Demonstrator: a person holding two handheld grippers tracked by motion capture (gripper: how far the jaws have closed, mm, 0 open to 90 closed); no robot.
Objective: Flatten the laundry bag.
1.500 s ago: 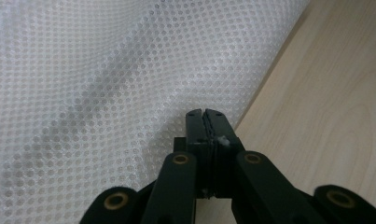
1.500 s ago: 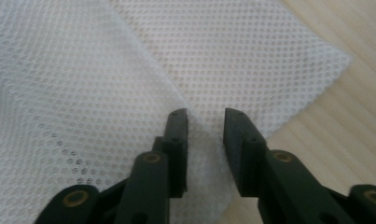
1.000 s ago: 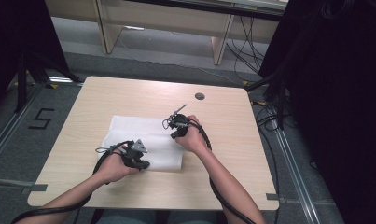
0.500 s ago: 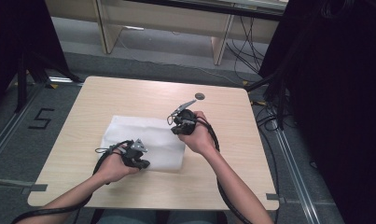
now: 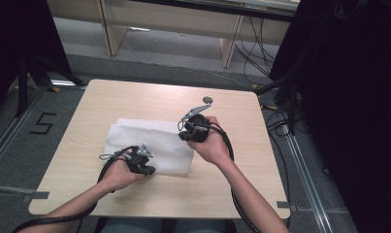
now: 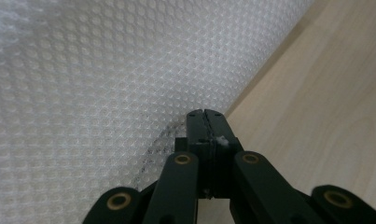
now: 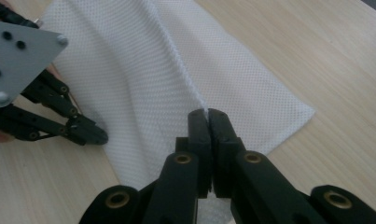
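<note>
A white mesh cloth (image 5: pixel 149 138) lies folded on the wooden table (image 5: pixel 135 97). My left gripper (image 5: pixel 147 169) sits low at the cloth's near edge. In the left gripper view its jaws (image 6: pixel 204 114) are shut, and the cloth (image 6: pixel 106 70) edge runs into them. My right gripper (image 5: pixel 182 136) hangs above the cloth's right end. Its jaws (image 7: pixel 207 114) are shut on a raised ridge of the cloth (image 7: pixel 143 60). The right gripper view also takes in the left gripper (image 7: pixel 98 136), lying at the cloth's edge.
A small dark disc (image 5: pixel 207 100) lies on the table beyond the right hand. Cables (image 5: pixel 280 121) trail on the floor at the right. A taped "5" (image 5: pixel 42 124) marks the floor to the left. Wooden furniture legs (image 5: pixel 229 43) stand behind the table.
My right gripper has risen and drifted to the far right, taking a pinch of cloth up with it. The left gripper has stayed put.
</note>
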